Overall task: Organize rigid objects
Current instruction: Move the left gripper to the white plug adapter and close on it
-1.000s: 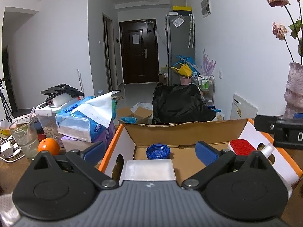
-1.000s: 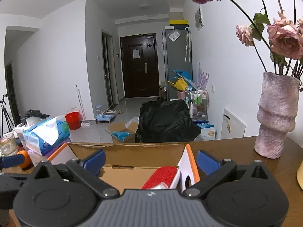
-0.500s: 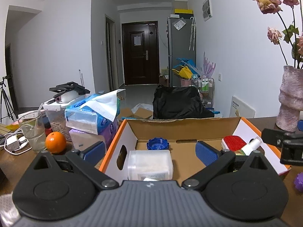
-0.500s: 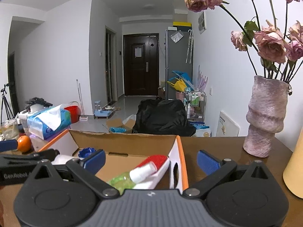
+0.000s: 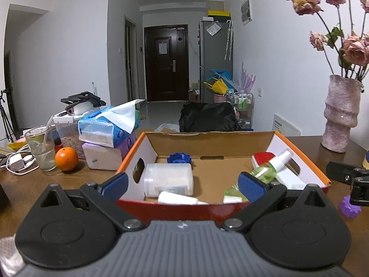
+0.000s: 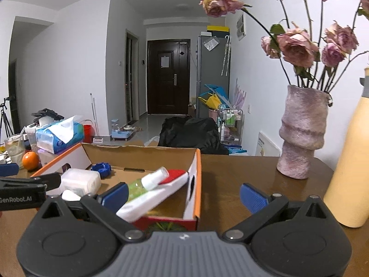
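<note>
This is a lived-in home, an apartment by the look of it. A dark front door [image 5: 166,63] closes a white hallway at the far end, with a grey refrigerator [image 5: 215,57] just right of it. The near wooden tabletop [image 6: 242,180] carries household clutter (a tissue pack [image 5: 108,124], an orange [image 5: 66,158], a drinking glass [image 5: 42,149]) and a vase of dried roses [image 6: 304,131] on the right.

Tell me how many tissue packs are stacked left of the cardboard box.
2: a blue tissue pack lies on a purple one, left of the cardboard box. Others could be hidden behind them.
</note>
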Action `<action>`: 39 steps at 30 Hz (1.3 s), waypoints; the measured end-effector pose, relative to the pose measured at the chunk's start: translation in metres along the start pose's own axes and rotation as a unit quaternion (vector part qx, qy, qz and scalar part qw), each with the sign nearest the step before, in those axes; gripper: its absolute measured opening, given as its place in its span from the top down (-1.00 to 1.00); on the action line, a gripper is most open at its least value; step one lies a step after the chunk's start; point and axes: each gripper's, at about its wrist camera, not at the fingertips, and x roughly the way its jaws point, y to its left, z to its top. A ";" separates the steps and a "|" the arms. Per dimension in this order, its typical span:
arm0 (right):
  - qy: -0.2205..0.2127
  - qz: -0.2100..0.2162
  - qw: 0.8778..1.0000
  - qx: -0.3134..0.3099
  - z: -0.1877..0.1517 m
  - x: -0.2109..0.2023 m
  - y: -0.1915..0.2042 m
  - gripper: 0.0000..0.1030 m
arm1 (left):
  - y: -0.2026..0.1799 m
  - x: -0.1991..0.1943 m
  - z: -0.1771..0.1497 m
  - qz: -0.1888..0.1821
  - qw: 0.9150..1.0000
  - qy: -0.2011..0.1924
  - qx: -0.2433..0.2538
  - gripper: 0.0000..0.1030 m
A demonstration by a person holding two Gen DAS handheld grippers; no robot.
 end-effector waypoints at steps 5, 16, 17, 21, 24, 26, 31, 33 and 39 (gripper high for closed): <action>0.002 -0.001 1.000 -0.006 -0.013 -0.014 -0.006 -1.00 | -0.006 -0.012 -0.009 -0.007 1.000 0.004 -0.005 -1.00; 0.012 -0.018 1.000 -0.003 -0.040 -0.043 -0.028 -1.00 | -0.025 -0.027 -0.035 -0.040 0.998 0.039 -0.002 -1.00; 0.015 -0.019 1.000 -0.004 -0.042 -0.045 -0.030 -1.00 | -0.027 -0.027 -0.038 -0.045 0.998 0.044 -0.001 -1.00; 0.022 -0.026 0.999 -0.003 -0.051 -0.051 -0.040 -1.00 | -0.038 -0.028 -0.050 -0.056 0.996 0.063 0.008 -1.00; 0.026 -0.033 0.999 -0.001 -0.057 -0.056 -0.050 -1.00 | -0.047 -0.028 -0.058 -0.061 0.995 0.076 0.017 -1.00; 0.030 -0.039 0.999 0.003 -0.060 -0.057 -0.056 -1.00 | -0.053 -0.027 -0.063 -0.063 0.994 0.083 0.025 -1.00; 0.042 -0.053 0.998 0.018 -0.067 -0.056 -0.074 -1.00 | -0.064 -0.023 -0.070 -0.067 0.992 0.099 0.034 -1.00; 0.043 -0.055 0.997 0.027 -0.067 -0.055 -0.078 -1.00 | -0.066 -0.021 -0.072 -0.070 0.992 0.103 0.036 -1.00; 0.056 -0.054 0.997 0.024 -0.072 -0.047 -0.078 -1.00 | -0.070 -0.015 -0.076 -0.073 0.990 0.116 0.039 -0.99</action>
